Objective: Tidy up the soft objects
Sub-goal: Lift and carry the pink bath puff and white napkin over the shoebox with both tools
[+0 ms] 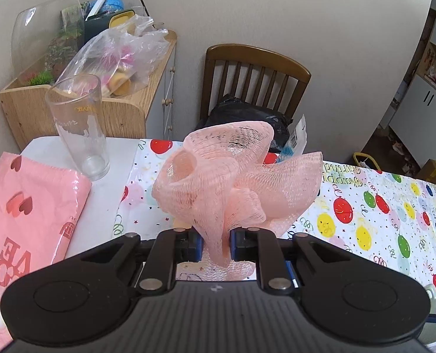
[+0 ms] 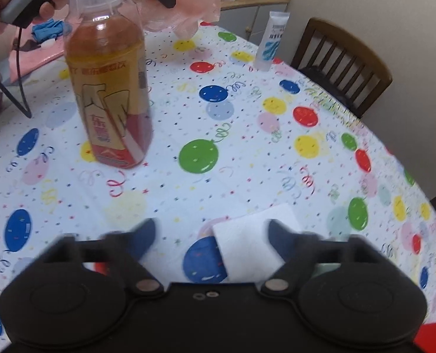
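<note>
Gripping a peach mesh bath pouf in the nearly closed left gripper, above the balloon-print tablecloth; right gripper spread wide, empty, over a white folded tissue.

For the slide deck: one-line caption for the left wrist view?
Left gripper, jaws shut on a pink mesh bath sponge, held above the balloon-print tablecloth.

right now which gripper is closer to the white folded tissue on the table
Right. The right gripper hangs just above the white tissue, open jaws either side of it. The left gripper is across the table beyond the bottle, shut on the pink mesh pouf.
</note>
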Tool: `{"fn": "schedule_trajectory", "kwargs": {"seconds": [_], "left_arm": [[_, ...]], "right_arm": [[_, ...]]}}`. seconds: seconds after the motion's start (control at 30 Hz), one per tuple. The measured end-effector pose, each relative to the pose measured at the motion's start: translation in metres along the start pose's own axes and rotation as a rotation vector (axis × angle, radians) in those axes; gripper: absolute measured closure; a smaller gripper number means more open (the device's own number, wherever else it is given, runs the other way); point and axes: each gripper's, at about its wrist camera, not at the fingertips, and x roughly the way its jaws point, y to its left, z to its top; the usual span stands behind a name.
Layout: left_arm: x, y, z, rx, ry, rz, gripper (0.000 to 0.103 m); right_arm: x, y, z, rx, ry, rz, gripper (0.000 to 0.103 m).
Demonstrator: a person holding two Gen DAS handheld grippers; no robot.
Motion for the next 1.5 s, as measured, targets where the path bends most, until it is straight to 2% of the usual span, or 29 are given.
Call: {"fn": "schedule_trajectory", "kwargs": {"seconds": [0.23, 0.33, 0.43, 0.5, 0.57, 0.6, 0.7, 0.8, 0.9, 1.23, 1.5], "left_arm": [[0.001, 0.006, -0.002, -0.008, -0.003, -0.003, 0.087], [0.003, 0.008, -0.003, -0.01, 0.002, -0.002, 0.087], [0.007, 0.01, -0.004, -0.014, 0.007, -0.004, 0.087], [0.009, 0.011, -0.005, -0.014, 0.01, -0.004, 0.087], [0.01, 0.012, -0.005, -0.014, 0.012, -0.004, 0.087], [0.01, 0.012, -0.004, -0.015, 0.013, -0.004, 0.087], [0.01, 0.012, -0.005, -0.017, 0.013, -0.003, 0.087], [0.008, 0.011, -0.005, -0.014, 0.011, 0.002, 0.087], [0.003, 0.01, -0.005, -0.016, 0.005, 0.006, 0.087], [-0.036, -0.002, 0.001, -0.028, -0.035, 0.016, 0.087], [-0.084, -0.033, 0.001, -0.038, -0.081, 0.012, 0.087]], "right_arm": [[0.039, -0.011, 0.003, 0.023, 0.093, -0.07, 0.027], [0.047, -0.016, 0.001, 0.042, 0.122, -0.068, 0.035], [0.048, -0.016, 0.001, 0.045, 0.121, -0.06, 0.044], [0.048, -0.018, 0.001, 0.056, 0.12, -0.06, 0.059], [0.048, -0.02, 0.001, 0.064, 0.124, -0.049, 0.065], [0.048, -0.021, 0.0, 0.067, 0.124, -0.052, 0.072], [0.045, -0.023, -0.002, 0.077, 0.11, -0.066, 0.084], [0.04, -0.028, -0.002, 0.115, 0.091, -0.054, 0.095], [0.032, -0.031, -0.003, 0.145, 0.061, -0.04, 0.1], [-0.023, -0.043, -0.008, 0.292, -0.069, 0.072, 0.102], [-0.08, -0.058, -0.031, 0.373, -0.157, 0.157, 0.102]]}}
